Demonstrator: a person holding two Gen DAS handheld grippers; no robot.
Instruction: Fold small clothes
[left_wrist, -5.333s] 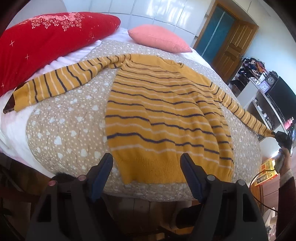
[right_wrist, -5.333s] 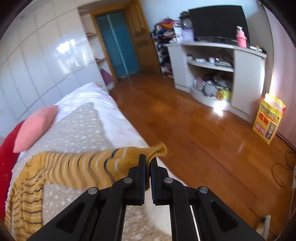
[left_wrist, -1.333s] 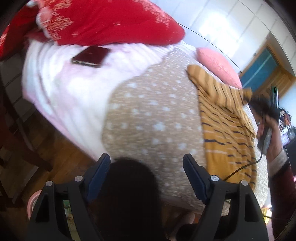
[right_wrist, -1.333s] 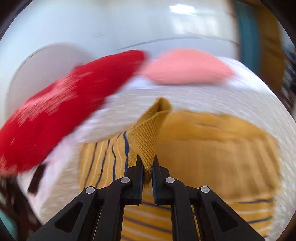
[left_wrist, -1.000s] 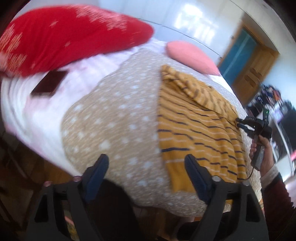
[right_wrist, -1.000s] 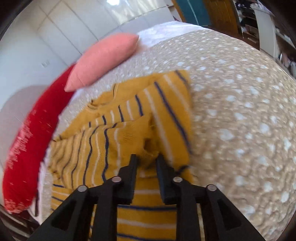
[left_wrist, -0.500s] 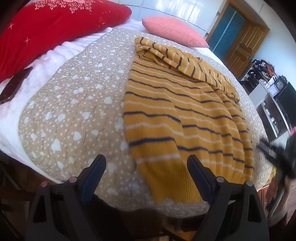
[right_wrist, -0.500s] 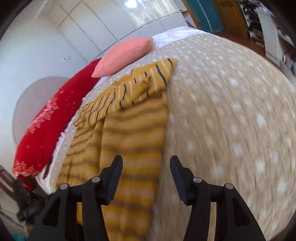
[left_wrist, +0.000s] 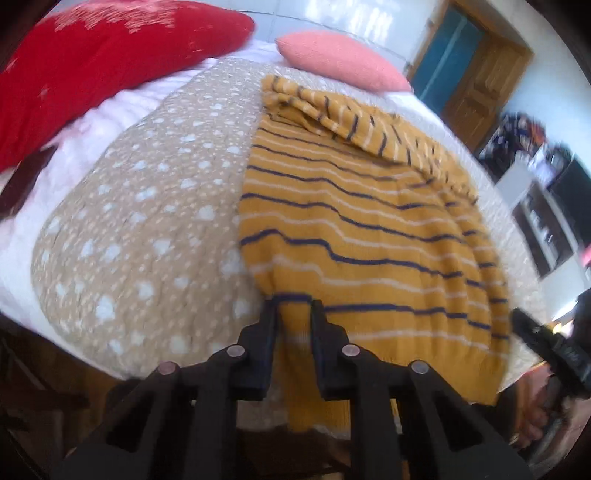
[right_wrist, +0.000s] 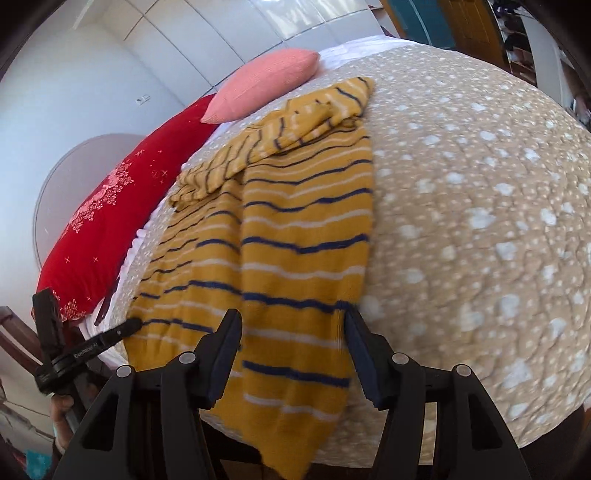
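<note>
- Right, the striped yellow sweater (left_wrist: 369, 229) lies flat on the spotted blanket (left_wrist: 147, 206), straight ahead of both my tongs, sleeves already folded across its top, hem nearest me.
- My left tongs (left_wrist: 293, 306) have just been closing and now pinch the hem's left corner, probably to lift it for the bottom-up fold.
- My right tongs (right_wrist: 291, 325) have just been opening; their jaws stand apart over the right hem corner, pressing nothing yet.
- Red pillow (left_wrist: 92, 62) and pink pillow (left_wrist: 340, 59) sit well beyond, clear of the fold.
</note>
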